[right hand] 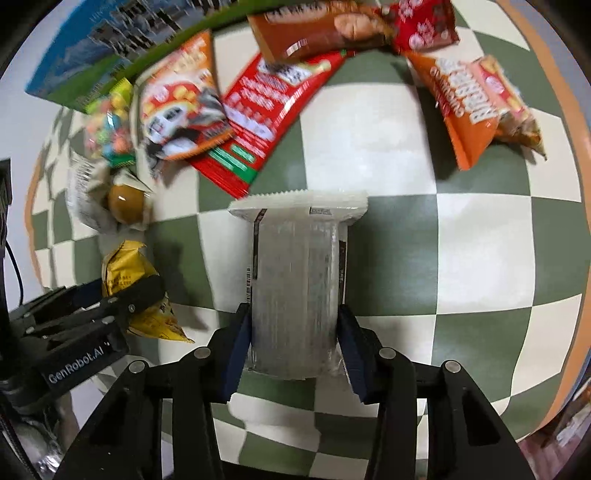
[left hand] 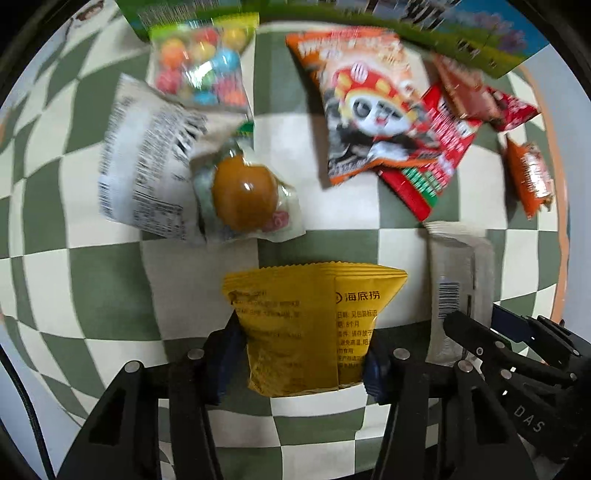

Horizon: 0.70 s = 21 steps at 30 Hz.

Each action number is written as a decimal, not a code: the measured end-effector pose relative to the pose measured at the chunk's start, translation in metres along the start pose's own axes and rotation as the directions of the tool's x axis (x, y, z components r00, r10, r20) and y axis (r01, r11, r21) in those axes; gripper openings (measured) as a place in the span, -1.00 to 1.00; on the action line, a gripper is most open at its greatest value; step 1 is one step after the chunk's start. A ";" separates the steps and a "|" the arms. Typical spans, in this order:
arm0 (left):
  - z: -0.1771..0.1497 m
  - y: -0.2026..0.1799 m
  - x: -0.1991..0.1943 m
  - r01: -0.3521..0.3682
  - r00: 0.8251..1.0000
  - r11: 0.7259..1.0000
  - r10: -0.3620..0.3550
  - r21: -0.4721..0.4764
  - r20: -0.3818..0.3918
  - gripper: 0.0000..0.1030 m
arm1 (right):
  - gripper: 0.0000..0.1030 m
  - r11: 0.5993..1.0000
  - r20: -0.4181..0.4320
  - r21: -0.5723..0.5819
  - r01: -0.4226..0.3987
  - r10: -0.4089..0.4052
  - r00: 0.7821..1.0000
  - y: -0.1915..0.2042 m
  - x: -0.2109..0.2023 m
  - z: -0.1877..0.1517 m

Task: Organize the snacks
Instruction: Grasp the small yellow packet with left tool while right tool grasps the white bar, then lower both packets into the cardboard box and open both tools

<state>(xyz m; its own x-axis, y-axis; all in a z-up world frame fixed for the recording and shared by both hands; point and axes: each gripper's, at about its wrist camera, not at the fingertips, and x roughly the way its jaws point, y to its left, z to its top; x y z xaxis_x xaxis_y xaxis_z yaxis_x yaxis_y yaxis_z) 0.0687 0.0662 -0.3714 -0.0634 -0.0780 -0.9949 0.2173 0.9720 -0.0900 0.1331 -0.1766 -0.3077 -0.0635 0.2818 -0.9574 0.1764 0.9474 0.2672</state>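
My left gripper (left hand: 301, 354) is shut on a yellow snack packet (left hand: 306, 325), held above the green-and-white checkered cloth (left hand: 92, 280). It also shows at the left of the right wrist view (right hand: 136, 288). My right gripper (right hand: 295, 336) is shut on a clear white-edged packet (right hand: 295, 280), which also shows in the left wrist view (left hand: 454, 291), beside the left gripper. A wrapped brown egg snack (left hand: 245, 195), a white printed packet (left hand: 147, 158) and a bag of coloured candy balls (left hand: 201, 62) lie far left.
A panda packet (left hand: 365, 110), a red packet (left hand: 436, 155) and an orange packet (left hand: 530, 173) lie at the back right. A green-and-blue box (left hand: 480, 33) stands along the far edge. The round table's orange rim (right hand: 554, 376) curves at the right.
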 end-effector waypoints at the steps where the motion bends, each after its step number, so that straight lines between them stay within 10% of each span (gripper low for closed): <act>1: -0.005 0.004 -0.010 0.005 1.000 1.000 -0.005 -0.001 0.012 0.00 | -0.06 1.000 0.008 0.001 -0.011 0.011 1.000 0.000 -0.006 -0.001; 12: 0.027 0.048 -0.114 0.101 0.985 0.995 -0.098 -0.016 0.143 0.00 | -0.09 0.996 0.141 -0.023 -0.086 0.088 0.986 0.017 -0.080 0.006; 21: 0.101 0.049 -0.188 0.139 0.963 0.990 -0.133 -0.007 0.233 0.00 | -0.09 0.986 0.328 -0.053 -0.161 0.169 0.930 0.038 -0.169 0.037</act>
<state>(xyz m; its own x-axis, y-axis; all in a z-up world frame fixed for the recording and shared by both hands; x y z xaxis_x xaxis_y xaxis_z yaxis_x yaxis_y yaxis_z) 0.1898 0.1059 -0.1932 0.1365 -0.2561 -0.9569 0.1997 0.9533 -0.2267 0.1871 -0.1942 -0.1397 0.2925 0.3725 -0.8807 0.1321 0.8965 0.4230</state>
